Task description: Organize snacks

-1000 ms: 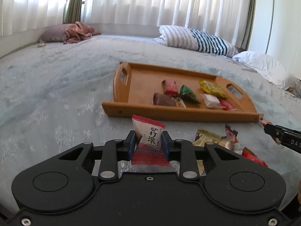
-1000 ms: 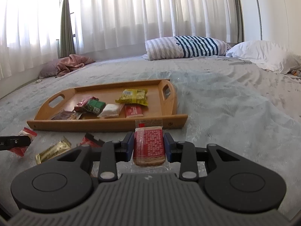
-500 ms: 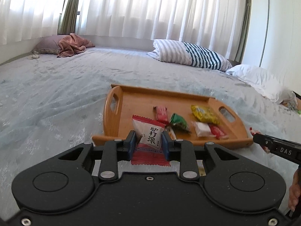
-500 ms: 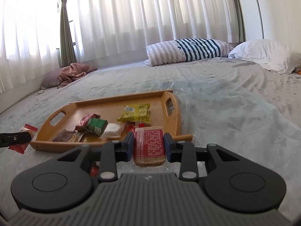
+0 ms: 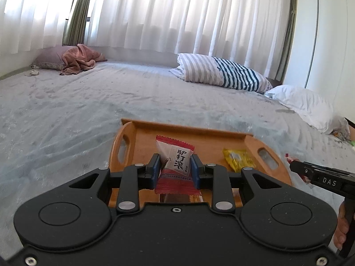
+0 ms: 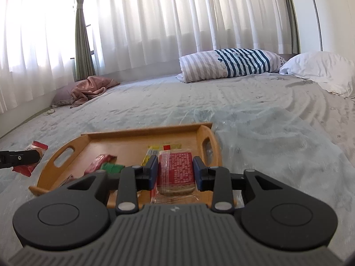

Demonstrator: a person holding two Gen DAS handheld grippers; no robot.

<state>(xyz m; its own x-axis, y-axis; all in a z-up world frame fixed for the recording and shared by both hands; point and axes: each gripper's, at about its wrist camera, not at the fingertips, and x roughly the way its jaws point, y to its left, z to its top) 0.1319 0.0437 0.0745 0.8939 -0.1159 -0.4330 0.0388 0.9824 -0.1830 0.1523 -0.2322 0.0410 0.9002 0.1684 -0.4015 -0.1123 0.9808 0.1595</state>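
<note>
The working surface is a wide bed (image 5: pixel 111 102) covered by a pale grey patterned spread, bounded at the far side by white sheer curtains (image 5: pixel 177 15) with an olive drape between them. At the head of the bed a striped pillow (image 5: pixel 224 73) is laid beside a white pillow (image 5: pixel 308 104), and a mauve pillow with a crumpled pink cloth (image 5: pixel 79 58) on it is seen in the far left corner. A wooden tray (image 6: pixel 124 139) with cut-out handles is set on the spread directly ahead of both grippers. In the tray a yellow packet (image 5: pixel 238 159), a red packet (image 6: pixel 99 161) and a green packet (image 6: pixel 111 167) are visible; further contents are hidden behind the gripper bodies. The left gripper (image 5: pixel 175 168) is held over the near part of the tray, its blue pads closed narrowly onto a red-and-white snack packet (image 5: pixel 175 155) printed with dark characters, kept upright. The right gripper (image 6: pixel 175 173) is likewise closed onto a red-labelled clear biscuit pack (image 6: pixel 176 168), positioned above the right end of the tray. Each gripper is seen at the edge of the other's view.
</note>
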